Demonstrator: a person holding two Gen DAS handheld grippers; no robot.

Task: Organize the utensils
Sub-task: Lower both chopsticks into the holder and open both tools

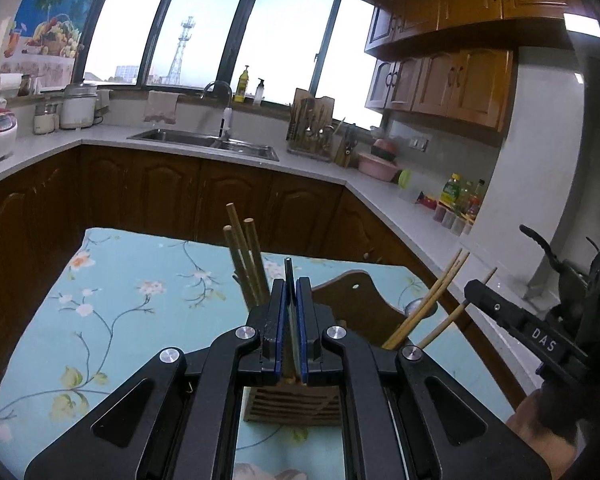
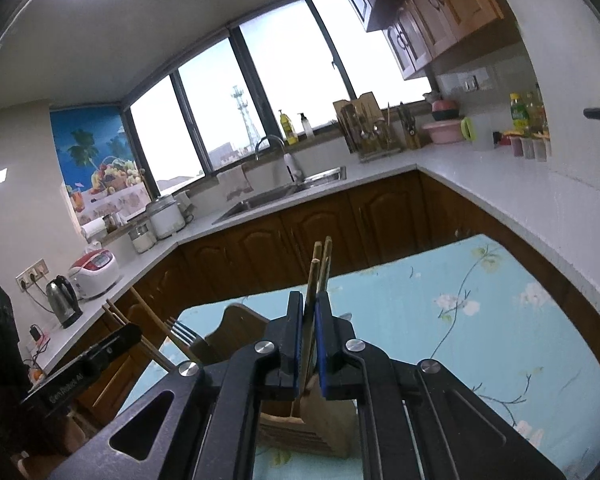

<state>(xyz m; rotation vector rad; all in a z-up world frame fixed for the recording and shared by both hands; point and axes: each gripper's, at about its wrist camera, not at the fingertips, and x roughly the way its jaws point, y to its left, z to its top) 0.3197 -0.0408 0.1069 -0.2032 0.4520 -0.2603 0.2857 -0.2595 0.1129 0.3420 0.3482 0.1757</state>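
Kitchen cabinets, a sink and a wide window ring a bench [image 1: 112,280] covered in a flowered blue cloth.

Left wrist view: the left gripper [image 1: 291,312] has its jaws clamped on a thin dark utensil handle [image 1: 288,276], which stands nearly upright between the pads, its free end above the jaws. Directly below and just ahead sits a wooden holder [image 1: 292,404] with a slatted front and a curved back panel. Three chopsticks [image 1: 244,256] already stand in the holder's left part, leaning slightly away from the camera; more lean out to the right. The right gripper [image 1: 476,292] comes in from the right edge, beside the holder.

Right wrist view: the right gripper [image 2: 309,320] is clamped on a bundle of chopsticks [image 2: 320,268], long axis close to vertical, tips poking up above the jaws and the lower ends dropping toward the holder [image 2: 300,428] just underneath. A fork [image 2: 182,332] stands at the holder's left side, near the left gripper [image 2: 136,330].

Both hands look about equally close to the holder. Judging by this, each utensil hangs over a compartment, and the coming move is straight down along its own axis; which slot each one meets I cannot tell.
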